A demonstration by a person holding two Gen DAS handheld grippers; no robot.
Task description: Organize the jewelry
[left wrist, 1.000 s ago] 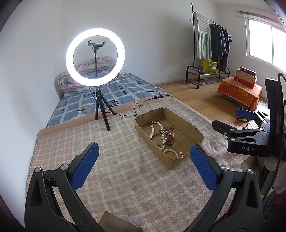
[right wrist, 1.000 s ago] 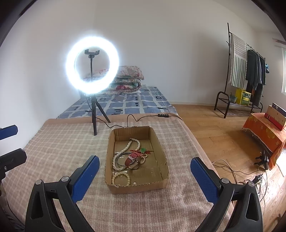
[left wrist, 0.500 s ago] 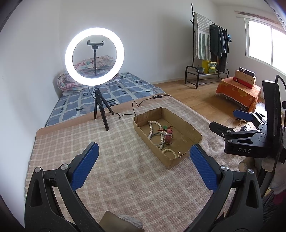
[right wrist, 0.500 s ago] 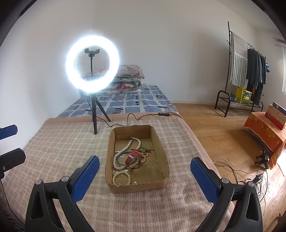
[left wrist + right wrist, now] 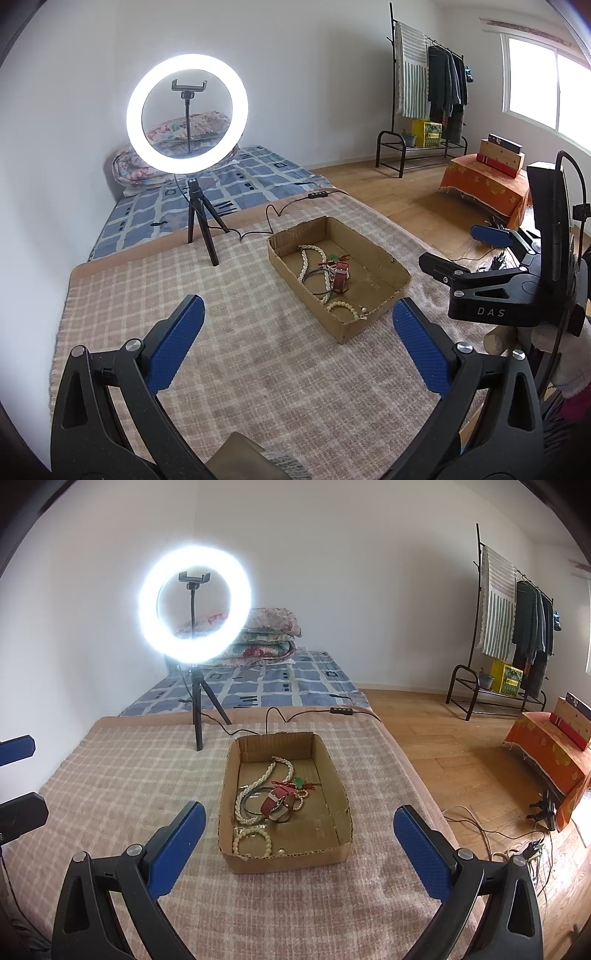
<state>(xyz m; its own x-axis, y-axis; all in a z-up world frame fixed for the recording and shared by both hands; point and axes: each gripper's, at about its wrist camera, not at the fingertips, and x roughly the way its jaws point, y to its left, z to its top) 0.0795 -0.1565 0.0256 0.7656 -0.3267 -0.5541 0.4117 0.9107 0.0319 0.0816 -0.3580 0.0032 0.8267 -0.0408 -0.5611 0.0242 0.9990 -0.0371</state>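
An open cardboard box rests on a plaid blanket. It holds a pearl necklace, a red-strapped watch, a dark bangle, a bead bracelet and a small red and green ornament. My right gripper hovers open just short of the box's near wall, holding nothing. In the left wrist view the box lies ahead to the right, with the watch and necklace inside. My left gripper is open and empty over the blanket. The right gripper shows at the right there.
A lit ring light on a black tripod stands behind the box, and its cable runs along the blanket's far edge. A blue patterned mattress lies beyond. A clothes rack, an orange-covered table and floor cables are to the right.
Both views have drifted slightly, so the box sits a little higher in each. Both grippers stay open and the jewelry has not moved.
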